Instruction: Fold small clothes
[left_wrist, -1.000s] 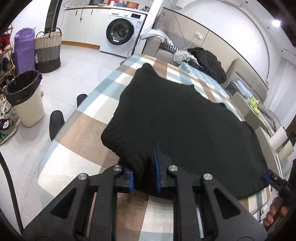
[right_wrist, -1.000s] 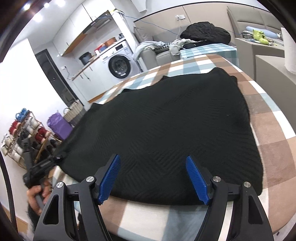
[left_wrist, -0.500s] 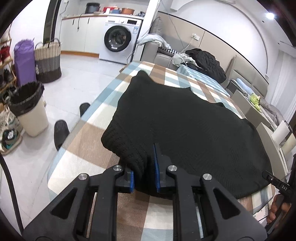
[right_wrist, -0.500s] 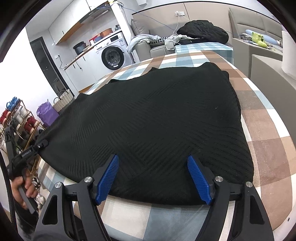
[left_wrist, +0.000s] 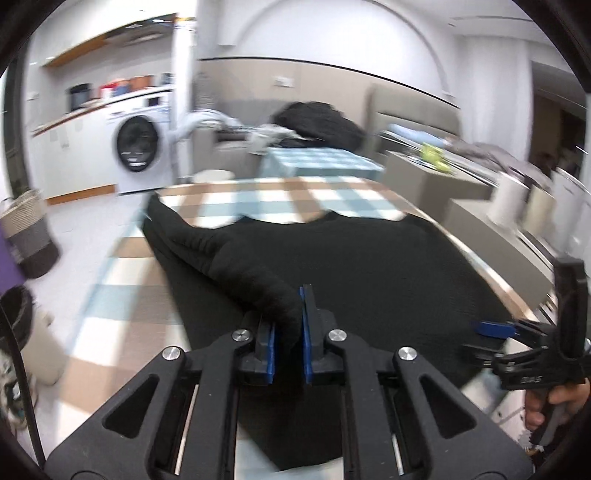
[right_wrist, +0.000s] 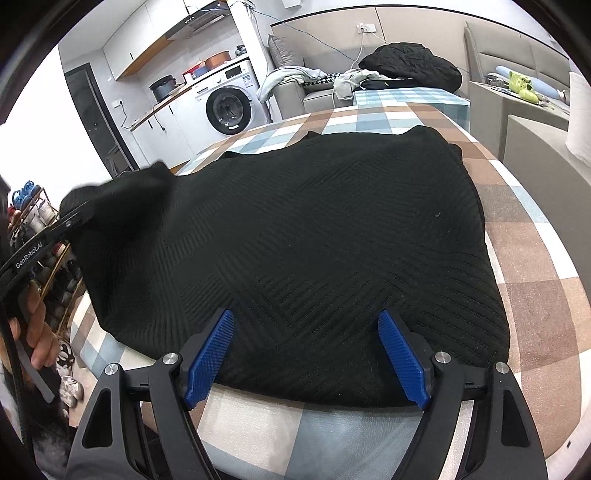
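Sleeve (left_wrist: 236, 266) pinched in left tool (left_wrist: 288, 332) stretches away leftward.

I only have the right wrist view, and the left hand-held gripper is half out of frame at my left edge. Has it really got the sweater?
Observer: Yes. In the left wrist view the left hand-held gripper is shut on a bunched fold of the black sweater, pinched between its blue pads.
Operator: How does the cloth run from there?
Observer: A raised ridge runs from the jaws to the sweater's far left corner; the rest lies flat on the checked tablecloth.
Operator: And mine, from that side?
Observer: The right hand-held gripper sits low at the sweater's near right corner.
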